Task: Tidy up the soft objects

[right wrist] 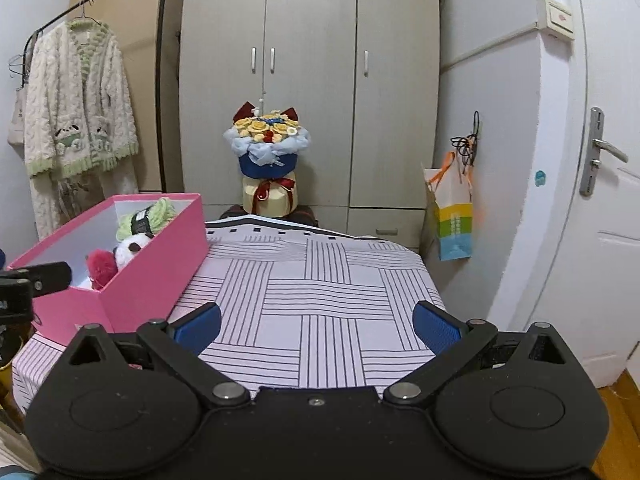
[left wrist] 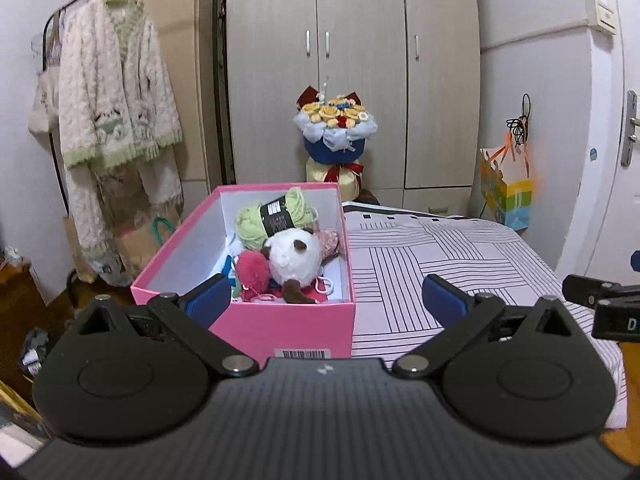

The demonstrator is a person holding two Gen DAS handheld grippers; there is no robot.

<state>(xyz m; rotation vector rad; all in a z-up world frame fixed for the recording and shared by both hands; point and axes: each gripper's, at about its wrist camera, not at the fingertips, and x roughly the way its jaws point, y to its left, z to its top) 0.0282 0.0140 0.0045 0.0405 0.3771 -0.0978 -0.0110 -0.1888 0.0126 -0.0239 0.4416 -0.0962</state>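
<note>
The pink box (left wrist: 280, 320) sat at the left edge of the striped bedcover (right wrist: 320, 300), and everything soft was gathered inside it: a green yarn skein (left wrist: 276, 216) at the far end, a panda plush (left wrist: 294, 258) nearer, a red pompom (left wrist: 252, 270) touching the panda. To the box's right the cover lay bare, so I'd judge the sorting about finished. The left gripper (left wrist: 326, 294) hung just before the box, the right gripper (right wrist: 318, 322) right of it, both spread wide, holding nothing
</note>
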